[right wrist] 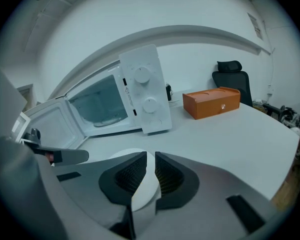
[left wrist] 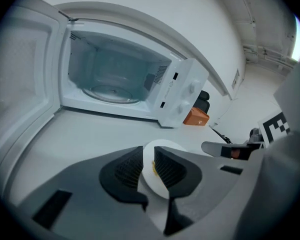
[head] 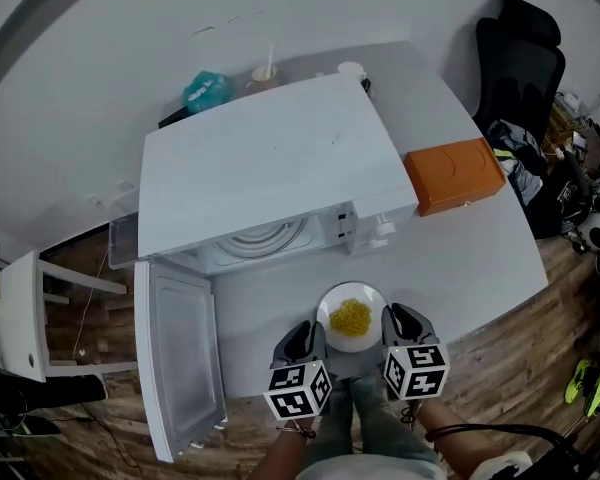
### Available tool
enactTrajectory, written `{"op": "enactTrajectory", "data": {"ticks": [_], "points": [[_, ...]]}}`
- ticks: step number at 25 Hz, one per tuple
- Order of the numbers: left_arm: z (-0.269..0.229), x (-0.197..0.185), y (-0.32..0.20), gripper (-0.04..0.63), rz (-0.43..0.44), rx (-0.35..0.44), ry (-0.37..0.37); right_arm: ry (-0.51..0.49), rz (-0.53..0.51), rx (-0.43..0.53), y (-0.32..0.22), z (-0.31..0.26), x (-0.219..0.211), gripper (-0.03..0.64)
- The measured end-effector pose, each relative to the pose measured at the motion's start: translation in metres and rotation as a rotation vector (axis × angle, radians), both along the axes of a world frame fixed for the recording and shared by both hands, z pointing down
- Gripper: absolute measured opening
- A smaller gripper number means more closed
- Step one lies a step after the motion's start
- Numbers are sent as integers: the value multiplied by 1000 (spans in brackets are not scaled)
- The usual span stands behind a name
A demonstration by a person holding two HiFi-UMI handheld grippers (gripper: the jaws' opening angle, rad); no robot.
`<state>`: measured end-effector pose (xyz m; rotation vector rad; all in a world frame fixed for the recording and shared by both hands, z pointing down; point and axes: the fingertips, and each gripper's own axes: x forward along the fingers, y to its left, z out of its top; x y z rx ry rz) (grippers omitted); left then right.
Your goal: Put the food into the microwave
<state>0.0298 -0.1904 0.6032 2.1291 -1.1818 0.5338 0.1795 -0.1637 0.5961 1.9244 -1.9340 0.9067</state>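
- The left gripper has its jaws closed on the rim of a white plate. The ribbed pads pinch the plate's edge on the person's left side.
- The right gripper is clamped on the opposite rim, so the plate is held from both sides and looks level from above.
- A small heap of yellow food sits in the middle of the plate. It is too small to say exactly what it is.
- The plate is over the near edge of the white table, in front of the microwave's control panel and apart from the oven. I cannot tell whether it is resting on the table or already lifted.
- The microwave has its door swung wide to the person's left, with the glass turntable showing in the cavity.
- An orange box lies just right of the microwave, off the likely path.
- As I judge it, the grasp is made and the carry comes next. The plate must go forward and leftward to the opening, with both grippers moving together to keep it flat. It then has to clear the sill and settle on the turntable before either gripper lets go.
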Motion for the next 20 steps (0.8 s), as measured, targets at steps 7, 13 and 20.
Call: {"op": "enactTrajectory", "data": {"ticks": [7,13,20], "points": [[27,-2,6,63,8,-61,-11,-8,-4,-58,8,28,1,40],[41,1,10,64,21,-93,-15,-7,-25,-89,10,43,-4,40],[49,3,13,63,19,-125,-18,3,-32,-101,7,48,-2,40]]}}
